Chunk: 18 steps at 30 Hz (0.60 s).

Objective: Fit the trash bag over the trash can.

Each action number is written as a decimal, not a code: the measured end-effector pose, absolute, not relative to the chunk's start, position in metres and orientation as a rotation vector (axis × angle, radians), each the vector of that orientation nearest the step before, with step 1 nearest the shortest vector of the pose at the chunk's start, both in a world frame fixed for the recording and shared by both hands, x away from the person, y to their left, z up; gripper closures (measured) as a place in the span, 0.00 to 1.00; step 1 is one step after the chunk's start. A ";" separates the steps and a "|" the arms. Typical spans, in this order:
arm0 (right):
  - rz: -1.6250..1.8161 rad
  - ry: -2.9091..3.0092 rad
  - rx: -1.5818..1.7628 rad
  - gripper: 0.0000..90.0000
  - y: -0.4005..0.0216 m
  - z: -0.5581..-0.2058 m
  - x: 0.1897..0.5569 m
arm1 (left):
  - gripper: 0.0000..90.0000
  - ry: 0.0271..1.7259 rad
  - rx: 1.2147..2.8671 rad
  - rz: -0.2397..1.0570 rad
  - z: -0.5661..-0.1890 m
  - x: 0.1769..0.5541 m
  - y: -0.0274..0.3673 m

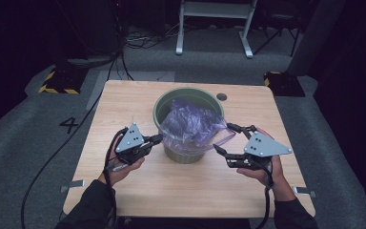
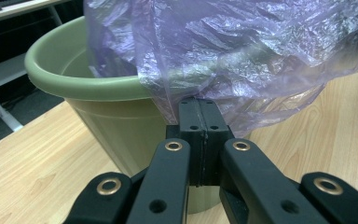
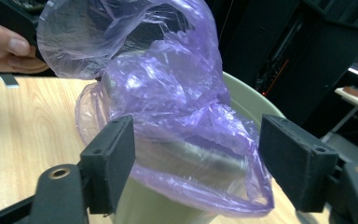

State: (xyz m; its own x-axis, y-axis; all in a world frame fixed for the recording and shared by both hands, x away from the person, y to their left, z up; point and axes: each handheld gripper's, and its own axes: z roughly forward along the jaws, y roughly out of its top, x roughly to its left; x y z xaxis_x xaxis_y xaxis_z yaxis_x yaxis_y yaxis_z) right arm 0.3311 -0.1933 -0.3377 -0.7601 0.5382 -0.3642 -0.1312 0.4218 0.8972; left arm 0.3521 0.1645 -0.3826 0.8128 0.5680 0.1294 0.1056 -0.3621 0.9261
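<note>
**Ana:** While that purple plastic bag (image 1: 193, 125) sits draped over the green bin (image 1: 187, 153), look how it bunches up, crinkled and see-through, spilling over the rim on the side facing both sets of tongs.

**Ben:** And the left tongs (image 1: 158, 139) are right on it, Ana. From the left gripper view the two jaws are pressed flat together, and the bag's lower edge (image 2: 200, 100) comes down right at their tips, so they are clamped on the film just in front of the bin wall (image 2: 107, 126).

**Ana:** Different story on the other side. The right tongs (image 1: 225, 139) stand wide apart, one jaw up near the bag's stretched corner, one lower by the bin's side.

**Ben:** The right gripper view backs that up: the bag (image 3: 177, 140) hangs between the two pads, and neither pad presses on it. Loose film, nothing pinched.

**Ana:** Beyond the bag in that same view, the hand (image 3: 7, 49) holding the left tongs shows at the far side.

**Ben:** All of it sits on the pale wooden surface (image 1: 124, 102), the bin ahead of both tongs and roughly midway between them, hands and dark sleeves coming in from the near edge. Grey carpet around it.
</note>
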 end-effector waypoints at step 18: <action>1.420 2.023 0.386 0.28 -0.217 -0.330 0.329 | 1.00 0.505 1.936 0.516 -0.390 0.353 0.160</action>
